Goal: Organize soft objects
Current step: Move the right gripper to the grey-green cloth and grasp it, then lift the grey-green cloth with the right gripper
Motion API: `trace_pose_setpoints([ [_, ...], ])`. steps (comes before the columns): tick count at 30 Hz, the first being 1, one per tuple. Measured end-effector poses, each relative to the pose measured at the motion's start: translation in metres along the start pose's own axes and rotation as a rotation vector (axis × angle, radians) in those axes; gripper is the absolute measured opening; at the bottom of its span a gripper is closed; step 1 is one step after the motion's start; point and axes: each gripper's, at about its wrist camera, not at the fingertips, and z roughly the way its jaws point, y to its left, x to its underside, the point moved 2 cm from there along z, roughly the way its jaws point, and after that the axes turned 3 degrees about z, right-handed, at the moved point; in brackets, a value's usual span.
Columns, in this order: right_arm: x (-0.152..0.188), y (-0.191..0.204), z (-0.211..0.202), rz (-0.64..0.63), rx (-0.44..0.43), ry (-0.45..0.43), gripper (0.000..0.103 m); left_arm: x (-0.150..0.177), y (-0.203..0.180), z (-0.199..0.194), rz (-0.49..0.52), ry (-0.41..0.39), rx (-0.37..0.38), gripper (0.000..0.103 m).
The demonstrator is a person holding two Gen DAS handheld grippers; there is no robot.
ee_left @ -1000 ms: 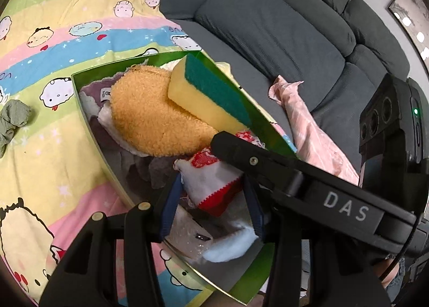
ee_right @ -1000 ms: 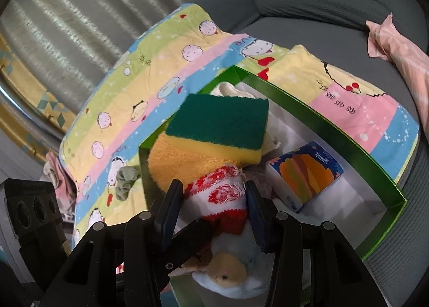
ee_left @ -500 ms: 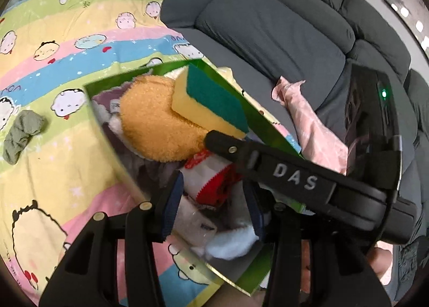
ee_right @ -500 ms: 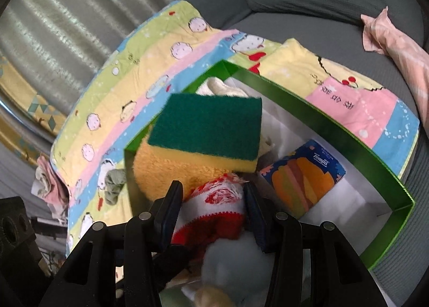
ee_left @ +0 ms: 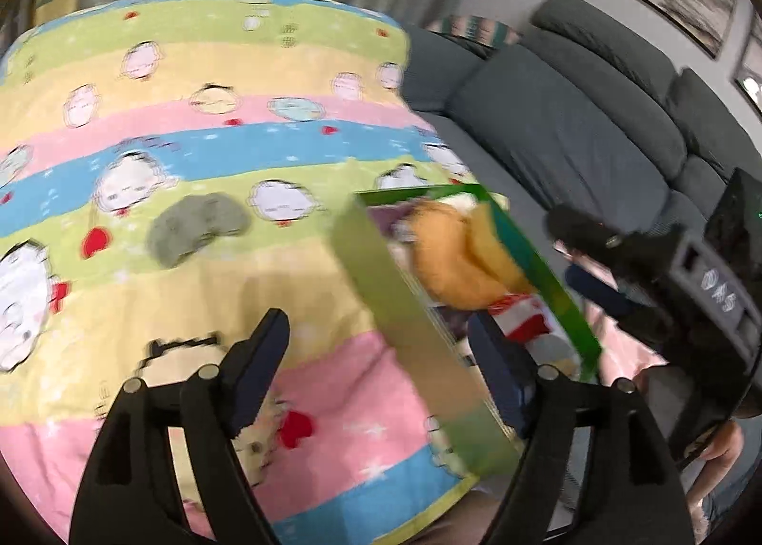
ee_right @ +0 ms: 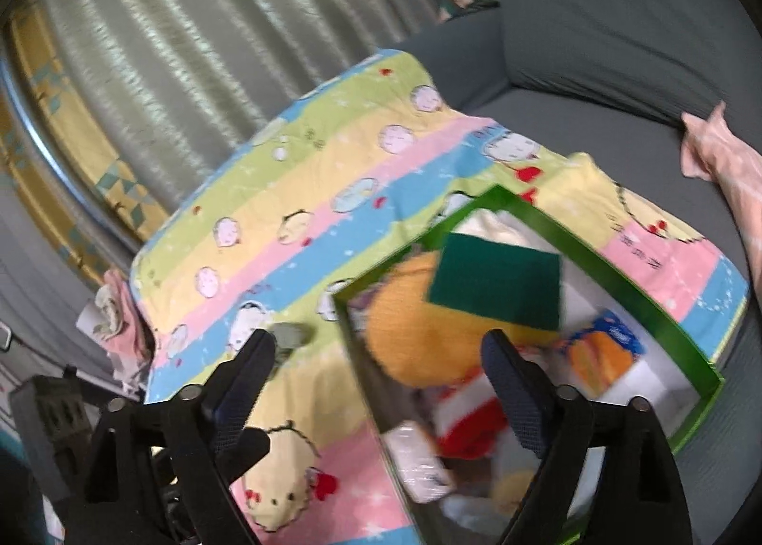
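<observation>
Roughly, largest to smallest:
sofa (ee_right: 619, 45): one, grey, carries everything here.
blanket (ee_left: 214, 126): one, striped cartoon print, spread over the sofa seat.
green box (ee_right: 619, 259): one, sits on the blanket; it looks nearly full.
pink cloth (ee_right: 728, 173): one, on the sofa cushion, well apart from the box.
box contents: one orange plush (ee_right: 419, 335), one green-topped sponge (ee_right: 495, 283) lying on it, one red-and-white cloth (ee_right: 466, 421) near the front, one tissue pack (ee_right: 605, 350) beside it; the pale things at the near end are too blurred to count.
grey sock (ee_left: 195, 226): one, on the blanket outside the box, left of it.
left tongs (ee_left: 381, 369): jaws opening, wide, nothing gripped; the box's near wall shows between them.
right tongs (ee_right: 376, 383): jaws opening, wide, nothing gripped; over the box's near edge and blanket.
risk 1: sponge perched on the plush may slide off if the box gets nudged by either tongs.
risk 2: the grey sock is thin and flat; tongs may pinch blanket with it.
risk 3: strong motion blur, so aim at the sock could be off.
remaining: sock and pink cloth not yet boxed, I judge.
</observation>
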Motion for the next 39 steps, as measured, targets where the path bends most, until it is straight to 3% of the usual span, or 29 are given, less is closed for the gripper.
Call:
trace_pose_setpoints([
  [7, 0.013, 0.061, 0.046, -0.126, -0.042, 0.096, 0.095, 0.024, 0.066, -0.031, -0.135, -0.031, -0.115, 0.085],
  [11, 0.027, 0.096, 0.100, -0.162, -0.100, 0.224, 0.095, 0.050, 0.115, -0.046, -0.265, -0.025, -0.179, 0.085],
  [17, 0.050, 0.135, 0.184, -0.238, -0.050, 0.342, 0.095, 0.087, 0.173, -0.065, -0.423, -0.014, -0.272, 0.085],
  [23, 0.069, 0.154, 0.257, -0.255, 0.044, 0.432, 0.095, 0.100, 0.193, -0.079, -0.481, -0.017, -0.323, 0.084],
  [24, 0.070, 0.155, 0.263, -0.260, 0.054, 0.433, 0.093, 0.100, 0.196, -0.080, -0.483, -0.019, -0.328, 0.084],
  [26, 0.074, 0.156, 0.276, -0.286, 0.093, 0.433, 0.076, 0.101, 0.196, -0.084, -0.481, -0.025, -0.338, 0.084],
  [28, 0.078, 0.156, 0.284, -0.308, 0.100, 0.443, 0.048, 0.101, 0.196, -0.087, -0.479, -0.027, -0.342, 0.084],
  [29, 0.078, 0.154, 0.284, -0.311, 0.108, 0.436, 0.043, 0.101, 0.196, -0.087, -0.479, -0.028, -0.342, 0.084],
  [31, 0.077, 0.151, 0.279, -0.299, 0.086, 0.409, 0.021, 0.101, 0.198, -0.088, -0.491, -0.034, -0.340, 0.084],
  [34, 0.082, 0.150, 0.263, -0.272, -0.001, 0.456, 0.018, 0.100, 0.196, -0.091, -0.483, -0.045, -0.328, 0.084],
  [39, 0.095, 0.158, 0.208, -0.314, -0.115, 0.457, 0.018, 0.100, 0.191, -0.096, -0.477, -0.050, -0.333, 0.084],
])
